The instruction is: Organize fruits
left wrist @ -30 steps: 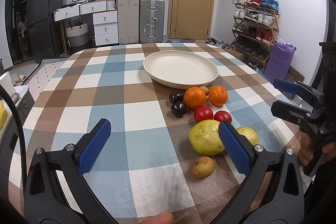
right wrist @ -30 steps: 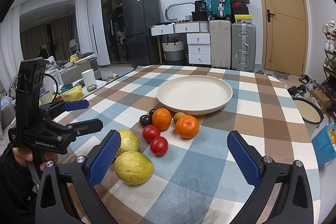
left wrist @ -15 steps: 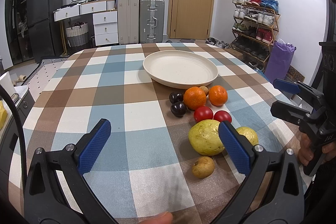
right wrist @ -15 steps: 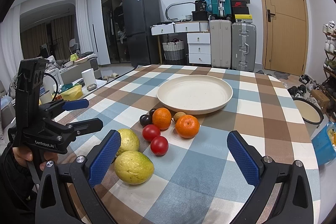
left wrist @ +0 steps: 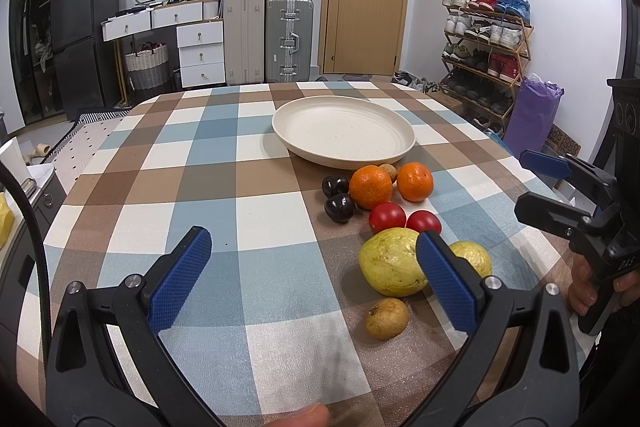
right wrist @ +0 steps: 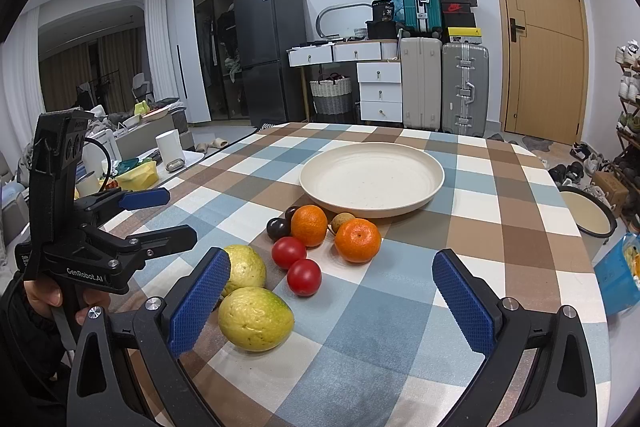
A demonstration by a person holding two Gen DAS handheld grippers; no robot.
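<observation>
Fruit cluster: ten pieces loose on the checked desk (left wrist: pixel 260 211), all just in front of the plate (left wrist: pixel 344 131); none on it yet.
Nearest to plate: two oranges (left wrist: pixel 371 186) (left wrist: pixel 415 181), a small brown fruit (left wrist: pixel 388 169) between them close under the rim, two dark plums (left wrist: pixel 339 207) (left wrist: pixel 335 185) beside the left orange.
Middle: two red tomatoes (right wrist: pixel 289 251) (right wrist: pixel 304 277), nearly touching.
Near edge: large yellow-green guava (right wrist: pixel 255 318), second guava (right wrist: pixel 245 270) close behind it, small brown fruit (left wrist: pixel 387 318) alone nearest the left camera.
Plate: cream, empty, far side of the cluster.
Left gripper (left wrist: pixel 316 283): fingers spread wide, holding nothing, above the desk short of the fruit.
Right gripper (right wrist: pixel 332 307): fingers spread wide, holding nothing, large guava just inside its left finger.
Step (judged): first pick, likely an outer piece.
Approach: start with a near, free-standing fruit; avoid reaching over the cluster.
Grip: straddle the widest part, close gently; tomatoes and plums probably bruise easily.
Risk: round fruit rolls if nudged; neighbours close together, so lower the fingers into clear gaps.
Placement: set down at the plate's far side first, leaving room.
</observation>
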